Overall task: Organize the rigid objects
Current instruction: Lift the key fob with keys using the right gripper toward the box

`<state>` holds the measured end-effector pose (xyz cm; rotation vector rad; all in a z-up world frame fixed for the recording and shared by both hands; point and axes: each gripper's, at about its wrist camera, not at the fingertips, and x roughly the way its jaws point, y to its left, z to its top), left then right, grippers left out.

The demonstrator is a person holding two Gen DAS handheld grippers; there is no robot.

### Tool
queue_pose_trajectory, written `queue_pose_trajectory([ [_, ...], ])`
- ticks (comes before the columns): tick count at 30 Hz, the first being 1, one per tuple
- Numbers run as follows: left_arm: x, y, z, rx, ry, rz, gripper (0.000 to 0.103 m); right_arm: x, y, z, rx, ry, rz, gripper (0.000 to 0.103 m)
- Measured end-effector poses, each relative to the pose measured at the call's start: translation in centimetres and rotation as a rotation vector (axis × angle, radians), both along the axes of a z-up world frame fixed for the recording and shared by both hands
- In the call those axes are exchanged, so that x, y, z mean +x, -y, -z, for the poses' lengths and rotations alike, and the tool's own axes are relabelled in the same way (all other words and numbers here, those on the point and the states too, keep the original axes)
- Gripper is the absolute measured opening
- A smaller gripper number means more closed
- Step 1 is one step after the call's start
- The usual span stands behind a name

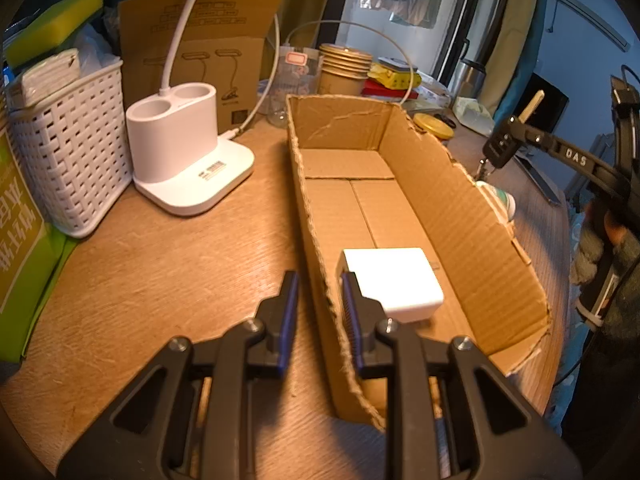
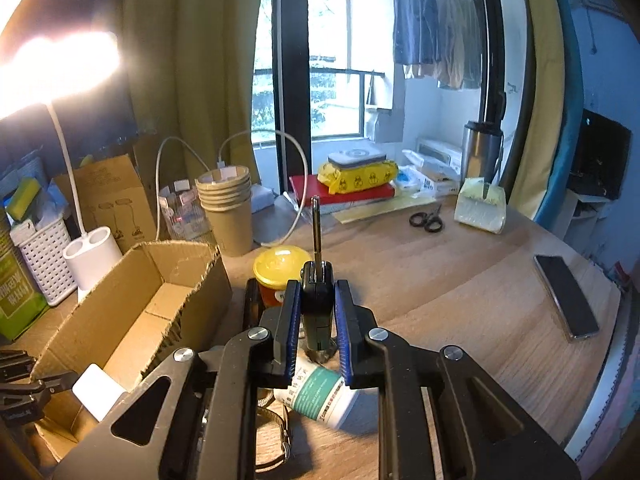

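An open cardboard box lies on the wooden table, and it also shows in the right wrist view. A white charger block lies inside it near the front; it shows in the right wrist view too. My left gripper straddles the box's left wall with its jaws a little apart, holding nothing. My right gripper is shut on a black flip car key, blade pointing up, held above the table right of the box. In the left wrist view the key hangs beyond the box's right wall.
A white medicine bottle lies on its side under the right gripper, and a yellow-lidded jar stands behind. Lamp base, white basket, paper cups, scissors and a phone are on the table.
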<state>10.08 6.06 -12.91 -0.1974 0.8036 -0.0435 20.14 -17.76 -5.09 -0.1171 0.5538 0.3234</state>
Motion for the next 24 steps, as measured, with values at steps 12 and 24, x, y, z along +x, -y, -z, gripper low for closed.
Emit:
queue_pose_trajectory([
  [12,0.1,-0.1,0.0,-0.001,0.0,0.0,0.023,-2.7,-0.8,-4.2,0.019,0.108,-0.044,0.017],
  [24,0.1,-0.2,0.0,-0.002,0.0,0.0,0.023,-7.5,-3.3,-7.7,0.052,0.187,-0.173,0.017],
])
